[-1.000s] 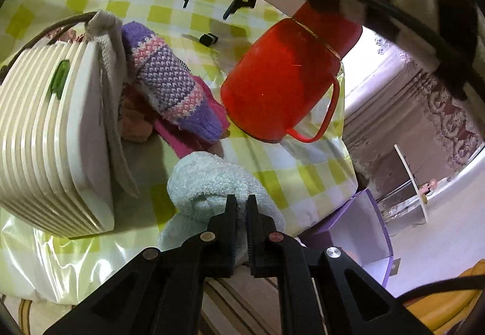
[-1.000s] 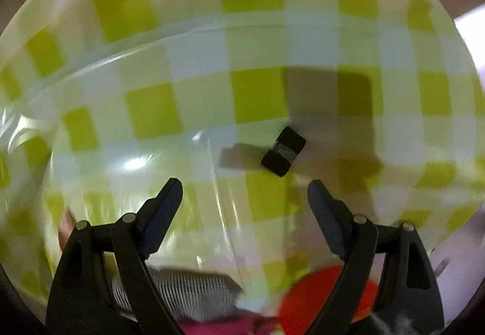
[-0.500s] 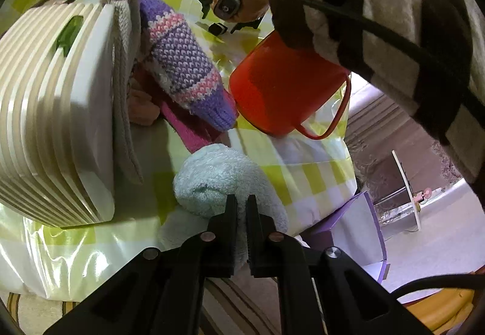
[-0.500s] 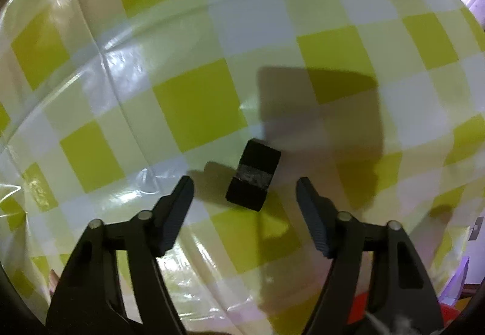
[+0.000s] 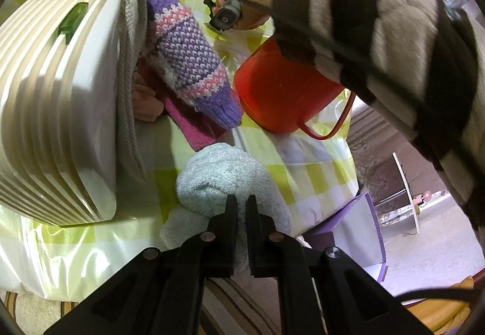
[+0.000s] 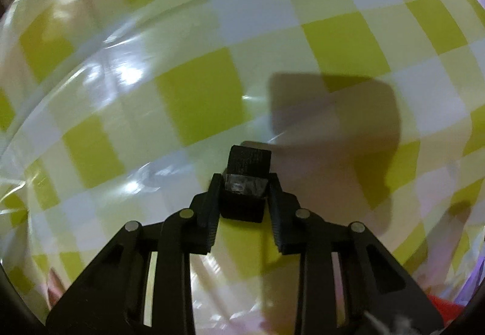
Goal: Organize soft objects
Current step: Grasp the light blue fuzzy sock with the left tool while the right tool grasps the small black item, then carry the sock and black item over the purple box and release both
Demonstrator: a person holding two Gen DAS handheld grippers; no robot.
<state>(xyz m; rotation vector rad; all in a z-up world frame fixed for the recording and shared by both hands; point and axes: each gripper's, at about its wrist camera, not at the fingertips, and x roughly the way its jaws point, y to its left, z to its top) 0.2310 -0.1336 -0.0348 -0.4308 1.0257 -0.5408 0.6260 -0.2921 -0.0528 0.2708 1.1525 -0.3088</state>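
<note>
My left gripper [image 5: 241, 203] is shut on a pale blue fluffy sock [image 5: 224, 180] at the table's near edge. A purple and pink knitted sock [image 5: 188, 56] and a pink sock [image 5: 194, 122] lie beside a white ribbed basket [image 5: 57, 110], with a grey knitted piece [image 5: 127, 68] hanging over its rim. My right gripper [image 6: 244, 183] is shut on a small black block [image 6: 247, 180] on the yellow checked tablecloth [image 6: 197, 98]. The right gripper also shows far back in the left wrist view [image 5: 221, 7].
A red plastic mug [image 5: 282, 89] with a handle stands right of the socks, under the striped sleeve [image 5: 394, 41]. A purple box [image 5: 360, 232] sits below the table edge on the right. The floor lies beyond.
My right gripper moved forward over the black block and closed on it. My left gripper stayed shut on the blue sock, and its view shifted slightly closer to the basket.
</note>
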